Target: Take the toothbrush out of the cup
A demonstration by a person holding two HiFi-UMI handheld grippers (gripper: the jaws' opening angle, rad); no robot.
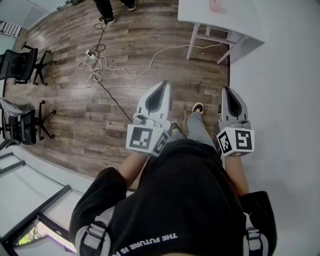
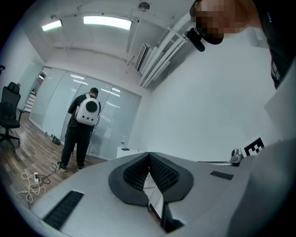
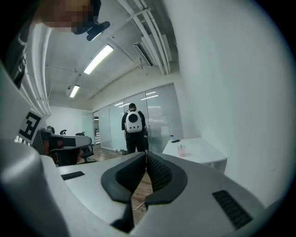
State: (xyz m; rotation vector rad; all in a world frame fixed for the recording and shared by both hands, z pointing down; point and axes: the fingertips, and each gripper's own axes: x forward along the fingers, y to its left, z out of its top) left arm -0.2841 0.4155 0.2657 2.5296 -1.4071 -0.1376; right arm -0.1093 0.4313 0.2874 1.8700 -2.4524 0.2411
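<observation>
A pink cup (image 3: 181, 150) stands on a white table (image 3: 203, 155) far ahead in the right gripper view. A thin stick rises from it, too small to tell apart as the toothbrush. The head view shows the same cup (image 1: 216, 5) at the top edge on that table (image 1: 240, 25). My left gripper (image 1: 162, 85) and right gripper (image 1: 227, 90) are held in front of the person's body over the wooden floor, far from the table. Both are shut, with nothing between the jaws. The left gripper (image 2: 149, 153) points along a white wall, and the right gripper (image 3: 146, 153) points toward the table.
A person with a white backpack (image 3: 134, 122) stands by the glass wall beyond the table; the same person (image 2: 85, 115) shows in the left gripper view. Cables and a power strip (image 1: 92, 60) lie on the floor. Black office chairs (image 1: 22, 65) stand at the left. A white wall runs along the right.
</observation>
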